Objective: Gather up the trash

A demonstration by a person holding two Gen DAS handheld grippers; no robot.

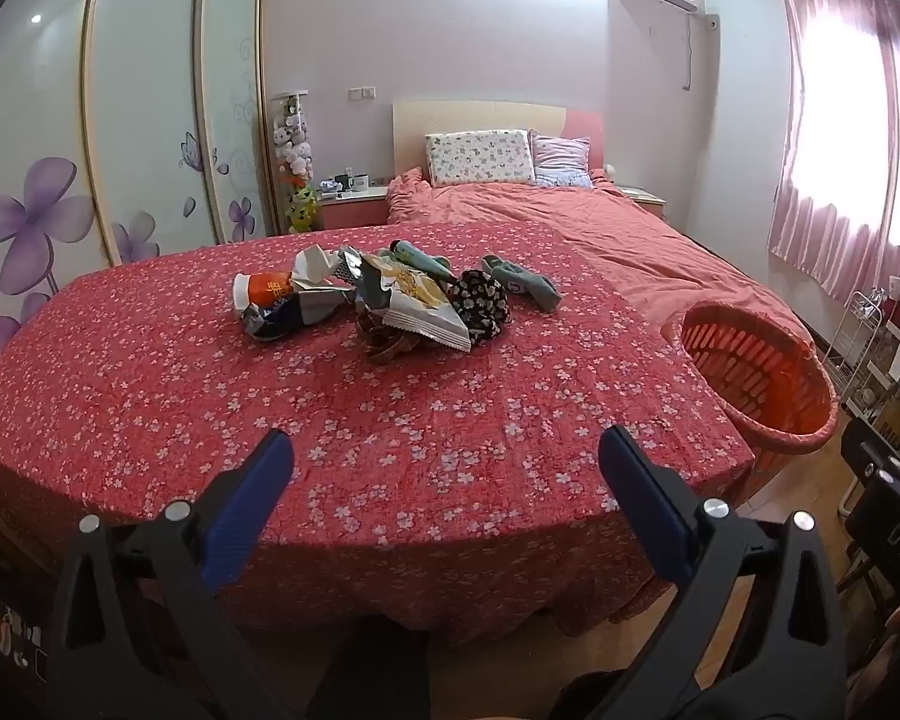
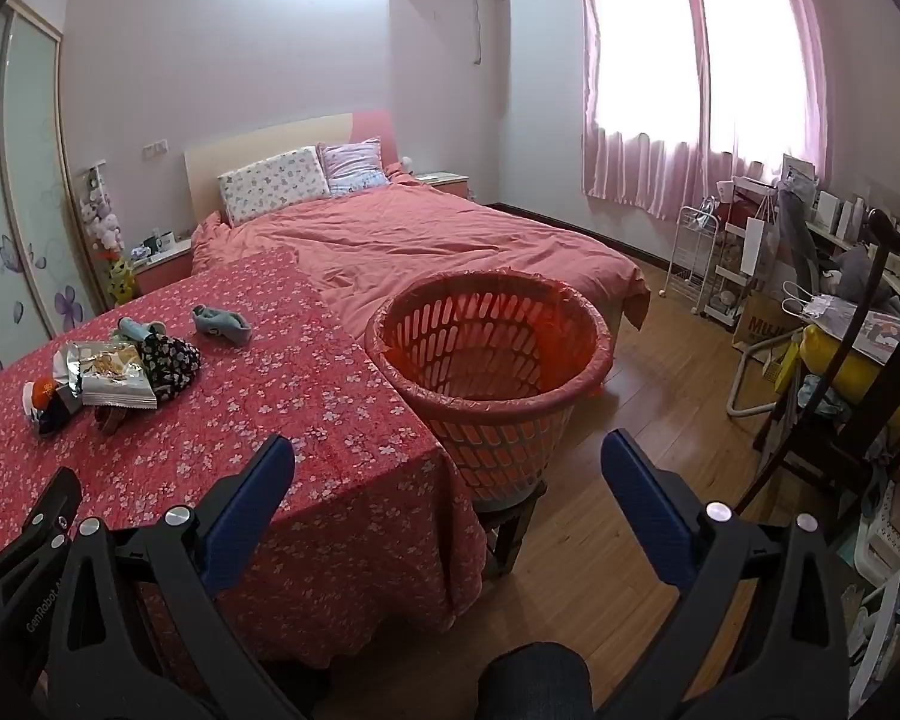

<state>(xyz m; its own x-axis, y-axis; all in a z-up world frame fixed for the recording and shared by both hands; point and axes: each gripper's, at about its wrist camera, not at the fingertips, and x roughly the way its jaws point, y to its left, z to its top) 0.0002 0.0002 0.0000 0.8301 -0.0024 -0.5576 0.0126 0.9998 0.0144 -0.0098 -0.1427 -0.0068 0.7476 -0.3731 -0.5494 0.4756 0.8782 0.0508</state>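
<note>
A pile of trash lies on the red flowered tablecloth (image 1: 390, 420): an orange cup (image 1: 264, 291), a crumpled silver wrapper (image 1: 309, 303) and a snack bag (image 1: 417, 306). Mixed in are a black flowered cloth (image 1: 483, 303) and teal socks (image 1: 525, 285). My left gripper (image 1: 444, 456) is open and empty over the table's near edge, well short of the pile. An orange slatted basket (image 2: 492, 405) with a red liner stands at the table's right corner. My right gripper (image 2: 447, 462) is open and empty, just in front of the basket. The pile (image 2: 114, 375) lies far to its left.
A bed with a pink quilt (image 2: 426, 240) runs behind the table. The basket sits on a small stool (image 2: 510, 528) on the wooden floor. A dark chair (image 2: 858, 384), a white rack (image 2: 696, 258) and cluttered shelves crowd the right side. Wardrobe doors (image 1: 150, 120) line the left.
</note>
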